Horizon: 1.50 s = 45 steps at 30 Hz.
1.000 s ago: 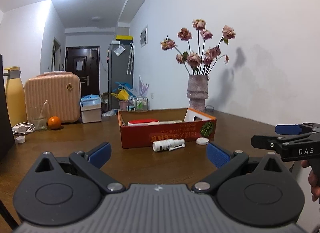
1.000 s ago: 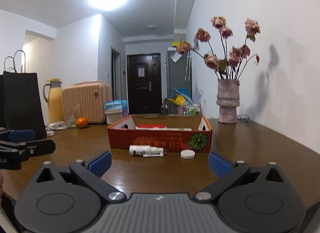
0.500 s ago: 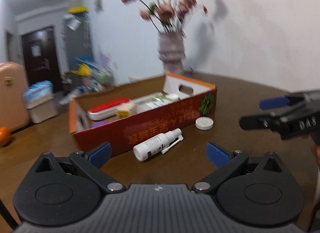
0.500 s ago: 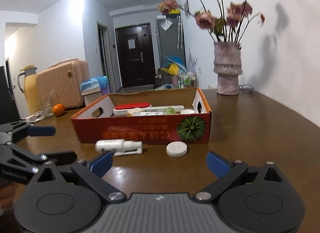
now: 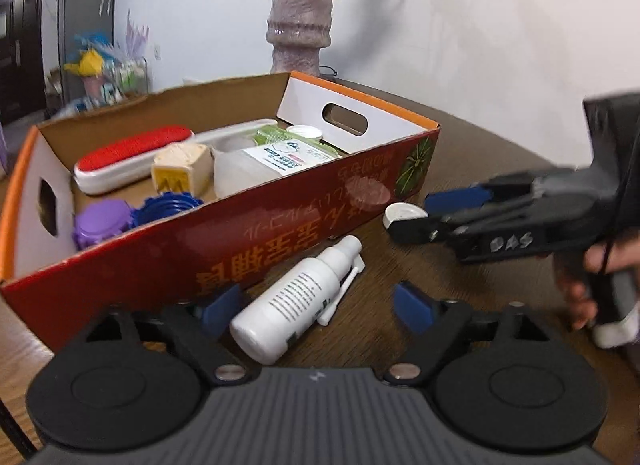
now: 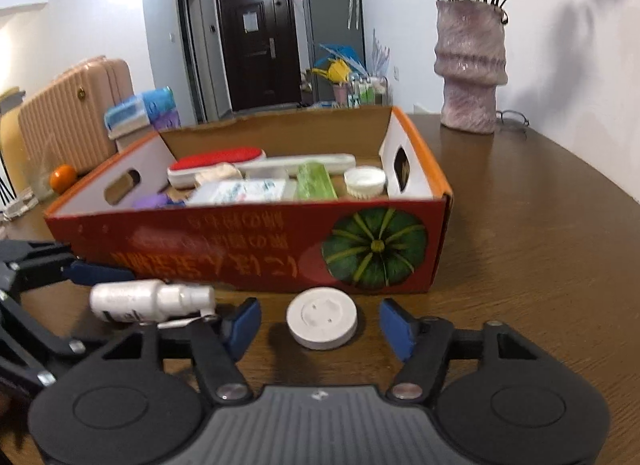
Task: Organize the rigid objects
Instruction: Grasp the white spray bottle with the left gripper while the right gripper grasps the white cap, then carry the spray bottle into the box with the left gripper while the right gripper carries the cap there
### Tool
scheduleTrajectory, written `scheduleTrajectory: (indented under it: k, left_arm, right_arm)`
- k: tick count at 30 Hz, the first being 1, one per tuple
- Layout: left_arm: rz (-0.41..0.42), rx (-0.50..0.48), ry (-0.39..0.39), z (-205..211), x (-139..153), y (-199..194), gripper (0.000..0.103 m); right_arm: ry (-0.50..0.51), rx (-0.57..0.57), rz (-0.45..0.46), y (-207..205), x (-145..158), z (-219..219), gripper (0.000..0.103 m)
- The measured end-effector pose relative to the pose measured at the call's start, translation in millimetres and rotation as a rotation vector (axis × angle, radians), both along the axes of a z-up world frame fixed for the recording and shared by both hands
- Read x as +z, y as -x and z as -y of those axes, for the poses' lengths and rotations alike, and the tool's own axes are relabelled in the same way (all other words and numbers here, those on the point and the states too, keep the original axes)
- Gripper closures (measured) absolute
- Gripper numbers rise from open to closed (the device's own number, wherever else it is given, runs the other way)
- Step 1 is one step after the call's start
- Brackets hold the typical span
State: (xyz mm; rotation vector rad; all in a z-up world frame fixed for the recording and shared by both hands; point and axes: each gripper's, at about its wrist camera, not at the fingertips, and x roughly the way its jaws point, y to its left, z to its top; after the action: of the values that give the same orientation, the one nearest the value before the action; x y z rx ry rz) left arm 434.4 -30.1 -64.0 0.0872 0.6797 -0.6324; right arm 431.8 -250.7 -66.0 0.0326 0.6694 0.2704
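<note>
A white spray bottle [image 5: 292, 297] lies on the brown table in front of a red cardboard box [image 5: 280, 233]. My left gripper [image 5: 316, 307] straddles the bottle; its jaws are closing, with a gap still showing on the right side. A white round lid [image 6: 322, 319] sits between the fingers of my right gripper [image 6: 320, 323], whose jaws are also closing, with gaps on both sides. The box [image 6: 240, 249] holds a red-and-white brush [image 5: 132, 157], plastic lids and a bottle. The right gripper [image 5: 420, 215] also appears in the left wrist view, around the lid [image 5: 400, 213].
A pink vase [image 6: 470, 65] with dried flowers stands at the back right near the wall. A ribbed suitcase [image 6: 76, 113] and an orange [image 6: 63, 177] are at the far left. A hand [image 5: 592, 277] holds the right gripper's handle. The table [image 6: 540, 245] curves away at the right.
Both grippers have come forward and tipped down to the box's front. The bottle now lies between the left fingers and the lid between the right ones. Both pairs of jaws have narrowed.
</note>
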Motion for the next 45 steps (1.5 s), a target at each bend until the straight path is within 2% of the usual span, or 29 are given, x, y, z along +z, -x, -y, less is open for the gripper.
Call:
scheduleTrajectory:
  k: [3, 4, 5, 7, 11, 16, 20, 25, 31, 39, 45]
  left_arm:
    - [-0.014, 0.019, 0.016, -4, -1, -3, 0.047]
    - [-0.013, 0.023, 0.018, -5, 0, -1, 0.063]
    - [-0.025, 0.021, 0.031, -7, 0, 1, 0.071]
    - [-0.045, 0.029, 0.055, -9, 2, 6, 0.075]
    - [-0.027, 0.074, 0.040, -11, 7, 28, 0.075]
    - [0.009, 0.142, 0.075, -21, 22, 65, 0.075]
    - [0.097, 0.209, 0.086, -25, 46, 105, 0.075]
    - [0.180, 0.321, 0.147, -38, 70, 154, 0.075]
    - [0.167, 0.444, 0.258, -65, 71, 209, 0.075]
    - [0.223, 0.513, 0.311, -79, 80, 278, 0.075]
    - [0.245, 0.519, 0.309, -72, 85, 298, 0.075]
  right_arm:
    - [0.045, -0.008, 0.016, 1, -2, -4, 0.065]
    - [0.056, -0.004, 0.019, 1, -2, -5, 0.064]
    - [0.058, 0.002, 0.019, 2, -1, -5, 0.065]
    - [0.051, 0.008, 0.022, 3, -2, -4, 0.065]
    - [0.027, 0.015, 0.029, 14, 3, -2, 0.065]
    - [0.002, 0.021, 0.060, 44, 16, -1, 0.065]
    - [-0.011, 0.034, 0.101, 76, 34, -2, 0.065]
    - [-0.027, 0.047, 0.173, 121, 58, -7, 0.065]
    - [-0.074, 0.080, 0.248, 181, 75, -11, 0.065]
    - [-0.095, 0.112, 0.256, 238, 74, -17, 0.065]
    - [-0.093, 0.116, 0.275, 268, 76, -15, 0.065]
